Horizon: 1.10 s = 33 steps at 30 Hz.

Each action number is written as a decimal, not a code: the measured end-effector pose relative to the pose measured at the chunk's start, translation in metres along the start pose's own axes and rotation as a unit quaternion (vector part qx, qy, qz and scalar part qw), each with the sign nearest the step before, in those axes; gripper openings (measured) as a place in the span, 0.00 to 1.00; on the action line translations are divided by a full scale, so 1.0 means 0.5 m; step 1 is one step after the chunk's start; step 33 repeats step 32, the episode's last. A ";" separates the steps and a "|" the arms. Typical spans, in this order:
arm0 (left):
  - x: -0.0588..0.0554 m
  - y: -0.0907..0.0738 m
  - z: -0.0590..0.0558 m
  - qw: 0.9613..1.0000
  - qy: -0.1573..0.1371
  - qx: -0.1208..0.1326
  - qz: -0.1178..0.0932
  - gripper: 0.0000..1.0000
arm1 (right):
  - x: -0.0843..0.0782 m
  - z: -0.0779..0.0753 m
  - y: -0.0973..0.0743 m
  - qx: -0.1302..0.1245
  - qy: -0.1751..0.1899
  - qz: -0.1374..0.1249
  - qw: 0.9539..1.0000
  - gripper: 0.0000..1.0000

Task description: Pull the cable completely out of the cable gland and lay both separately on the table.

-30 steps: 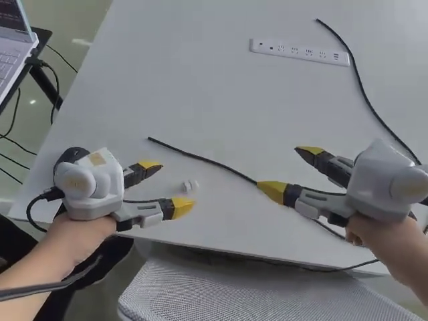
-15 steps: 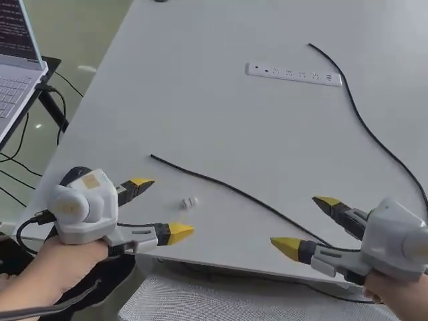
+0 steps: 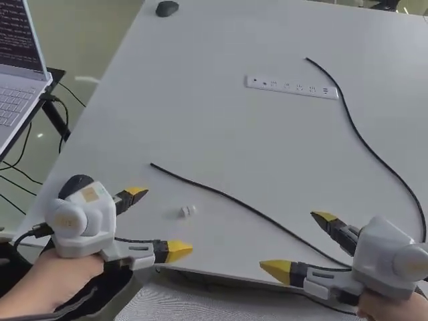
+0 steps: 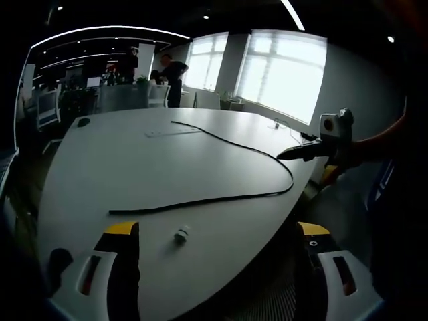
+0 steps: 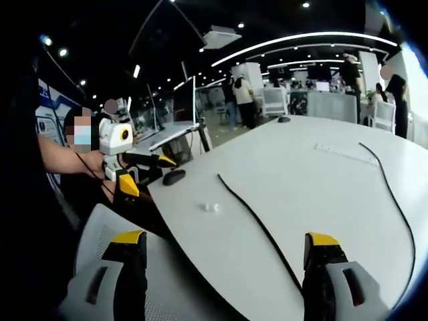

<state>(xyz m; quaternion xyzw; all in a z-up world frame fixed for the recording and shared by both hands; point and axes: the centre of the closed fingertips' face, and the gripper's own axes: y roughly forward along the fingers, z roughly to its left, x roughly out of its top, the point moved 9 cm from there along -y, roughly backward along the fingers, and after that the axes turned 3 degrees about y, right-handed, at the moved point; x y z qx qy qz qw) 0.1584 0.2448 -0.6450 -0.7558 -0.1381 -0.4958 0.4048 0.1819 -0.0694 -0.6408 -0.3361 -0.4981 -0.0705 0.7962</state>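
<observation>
A thin black cable (image 3: 241,202) lies across the grey table (image 3: 200,120), running from the front left toward the right edge. The small white cable gland (image 3: 188,211) lies apart from it near the front edge; the gland (image 4: 180,235) and cable (image 4: 221,197) also show in the left gripper view, and the gland (image 5: 211,206) and cable (image 5: 257,221) in the right gripper view. My left gripper (image 3: 154,221) is open at the front left, just short of the gland. My right gripper (image 3: 299,243) is open at the front right edge, near the cable. Both hold nothing.
A white power strip (image 3: 291,87) lies at the back middle. A dark mouse (image 3: 166,8) rests at the far edge. A laptop (image 3: 17,60) stands on a stand left of the table. People stand in the office beyond.
Both grippers have drawn back toward the table's front edge, the right one clearly away from the cable. The head camera has tilted, bringing more of the far table into sight.
</observation>
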 end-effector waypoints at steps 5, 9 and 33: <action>-0.005 -0.004 -0.003 1.000 -0.006 0.004 -0.002 0.99 | -0.007 -0.003 -0.003 0.000 0.001 0.003 1.000 0.99; -0.007 -0.007 -0.005 1.000 -0.011 0.006 0.000 0.99 | -0.013 0.003 -0.007 0.002 -0.003 0.011 1.000 0.99; -0.012 -0.018 -0.013 1.000 -0.019 0.017 0.005 0.99 | -0.029 0.007 -0.005 0.014 -0.008 0.034 0.999 0.96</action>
